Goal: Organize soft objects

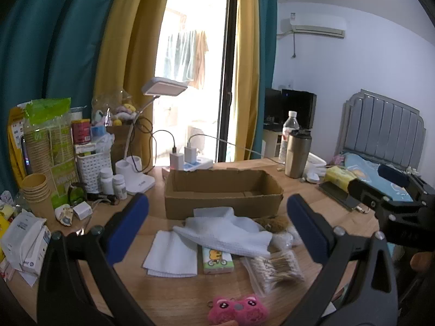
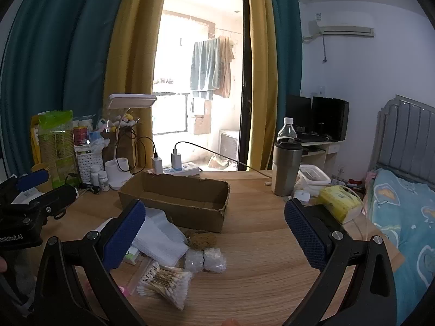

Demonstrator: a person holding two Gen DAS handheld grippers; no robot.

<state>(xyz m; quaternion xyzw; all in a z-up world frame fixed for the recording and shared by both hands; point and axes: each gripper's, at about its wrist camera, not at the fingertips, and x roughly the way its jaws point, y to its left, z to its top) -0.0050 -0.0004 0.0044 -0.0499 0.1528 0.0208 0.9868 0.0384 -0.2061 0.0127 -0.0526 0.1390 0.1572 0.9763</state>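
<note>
Both units are held above the near edge of the wooden tabletop point(image 1: 190, 293), facing the far window.

Left hand-held gripper point(image 1: 217, 228): jaws spread wide, nothing between the blue pads. Right hand-held gripper point(image 2: 214, 233): jaws likewise spread wide and empty.

Soft objects lie in a loose cluster at the tabletop centre, just near of an open cardboard box point(image 1: 223, 190):
- A white waffle-textured cloth point(image 1: 225, 233) lies crumpled across the pile, touching the box's near wall.
- A folded white cloth point(image 1: 171, 255) lies flat to its left, partly under it.
- A tissue pack with a cartoon print point(image 1: 217, 260) sits partly beneath the crumpled cloth's near edge.
- A bag of cotton swabs point(image 1: 274, 269) lies to the right of the tissue pack.
- A brown fuzzy item point(image 2: 201, 240) rests against the box's near wall, with two clear-wrapped white bundles point(image 2: 205, 259) just near of it.
- A pink plush toy point(image 1: 238, 309) lies at the nearest edge, apart from the cluster.

A steel tumbler point(image 2: 286, 167) stands far right of the box.
</note>
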